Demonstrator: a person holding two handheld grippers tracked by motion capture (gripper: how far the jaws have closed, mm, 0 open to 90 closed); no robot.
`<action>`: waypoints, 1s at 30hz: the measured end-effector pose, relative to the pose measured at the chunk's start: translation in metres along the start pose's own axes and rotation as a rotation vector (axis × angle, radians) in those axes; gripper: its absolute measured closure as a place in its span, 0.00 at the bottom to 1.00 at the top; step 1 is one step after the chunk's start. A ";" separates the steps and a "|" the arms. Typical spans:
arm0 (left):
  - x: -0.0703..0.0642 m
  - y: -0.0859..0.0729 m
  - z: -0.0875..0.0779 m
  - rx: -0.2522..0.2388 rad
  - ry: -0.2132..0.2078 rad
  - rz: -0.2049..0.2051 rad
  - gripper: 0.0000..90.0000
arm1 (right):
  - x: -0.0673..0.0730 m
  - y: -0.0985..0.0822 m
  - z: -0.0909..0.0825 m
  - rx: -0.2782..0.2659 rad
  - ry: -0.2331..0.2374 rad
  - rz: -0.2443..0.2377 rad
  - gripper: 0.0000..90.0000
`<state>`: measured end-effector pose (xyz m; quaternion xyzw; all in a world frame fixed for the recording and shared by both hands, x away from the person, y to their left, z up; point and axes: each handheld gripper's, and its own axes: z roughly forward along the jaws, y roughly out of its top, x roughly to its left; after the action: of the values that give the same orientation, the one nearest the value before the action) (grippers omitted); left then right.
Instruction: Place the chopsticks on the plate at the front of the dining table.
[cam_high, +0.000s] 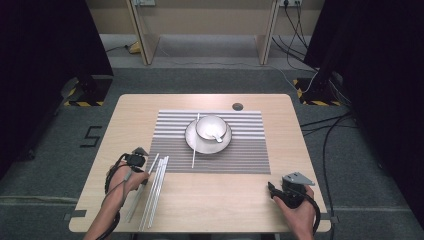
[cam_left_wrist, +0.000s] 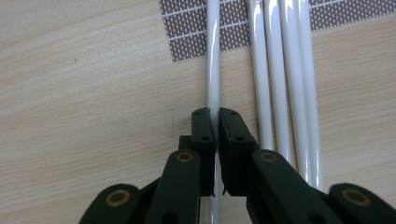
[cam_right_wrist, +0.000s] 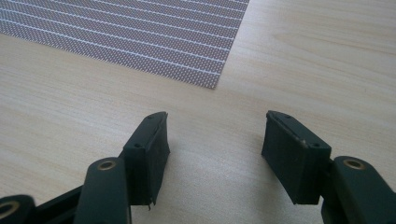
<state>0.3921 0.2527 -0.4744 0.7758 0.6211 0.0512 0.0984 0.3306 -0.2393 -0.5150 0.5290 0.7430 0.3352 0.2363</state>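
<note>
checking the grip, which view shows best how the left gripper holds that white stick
The left gripper view: its jaws are shut on one white stick, apart from three beside it. The high view shows the left gripper small, the grip unclear.

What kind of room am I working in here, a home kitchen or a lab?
Most likely a lab or recording space: black curtains flank the wooden table, hazard-striped stand bases sit on grey carpet, and cables trail across the floor.
</note>
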 end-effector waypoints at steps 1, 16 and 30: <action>0.000 0.000 0.001 0.009 0.003 0.001 0.94 | 0.000 0.000 0.000 0.000 0.000 0.000 0.45; 0.000 0.006 0.005 0.049 0.002 0.035 0.89 | 0.000 0.000 0.000 0.000 0.001 0.000 0.45; -0.003 0.017 0.007 0.125 0.031 0.048 0.94 | 0.000 0.000 0.000 0.000 0.003 -0.001 0.45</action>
<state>0.4093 0.2456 -0.4771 0.7942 0.6058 0.0266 0.0389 0.3305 -0.2396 -0.5151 0.5278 0.7437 0.3360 0.2354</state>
